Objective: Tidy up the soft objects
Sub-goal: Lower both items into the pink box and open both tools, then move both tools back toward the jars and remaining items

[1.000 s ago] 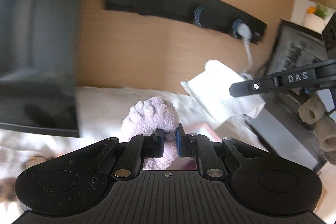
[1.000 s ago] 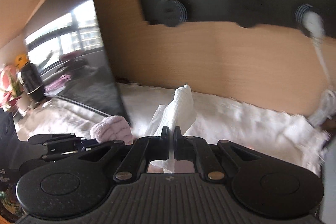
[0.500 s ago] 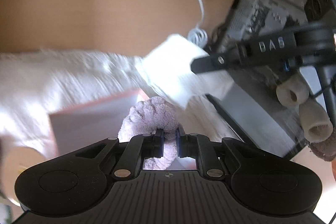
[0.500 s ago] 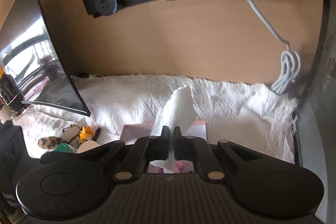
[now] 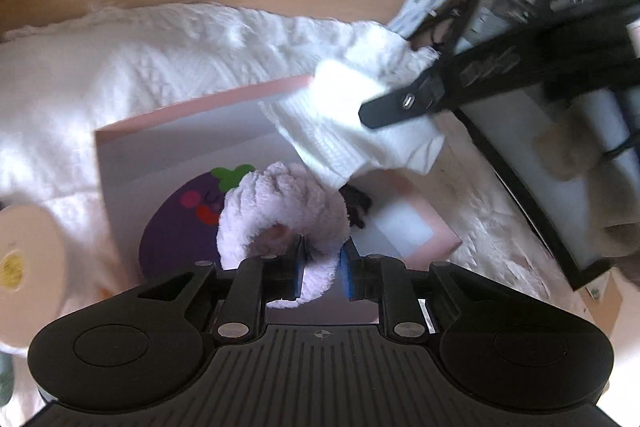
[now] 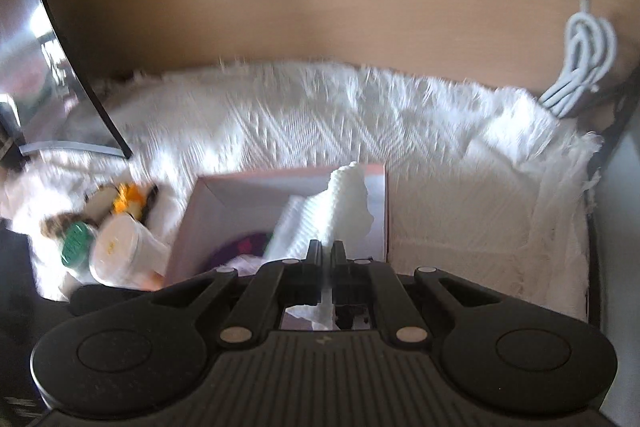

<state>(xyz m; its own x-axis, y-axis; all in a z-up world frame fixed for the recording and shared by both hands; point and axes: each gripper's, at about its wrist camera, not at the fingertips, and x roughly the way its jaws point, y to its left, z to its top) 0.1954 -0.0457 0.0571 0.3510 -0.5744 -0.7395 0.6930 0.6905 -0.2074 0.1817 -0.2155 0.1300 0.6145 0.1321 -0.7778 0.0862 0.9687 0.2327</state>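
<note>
My left gripper (image 5: 322, 261) is shut on a fluffy lilac scrunchie (image 5: 280, 211) and holds it over the open pink box (image 5: 200, 107). A purple eggplant plush (image 5: 180, 227) lies inside the box. My right gripper (image 6: 327, 259) is shut on a white waffle cloth (image 6: 336, 211), which hangs over the box (image 6: 224, 195). In the left wrist view the right gripper's finger (image 5: 404, 107) and the white cloth (image 5: 344, 123) are above the box's far right corner.
A white textured blanket (image 6: 440, 155) covers the surface. A cream round container (image 6: 116, 251) and small toys (image 6: 76, 239) lie left of the box. A monitor (image 6: 36, 47) stands at left, a black rack (image 5: 560, 107) at right, a coiled white cable (image 6: 580, 67) on the wooden wall.
Both grippers have tilted and moved down toward the pink box, carrying the scrunchie and the white cloth. The box interior and eggplant plush have come into view.
</note>
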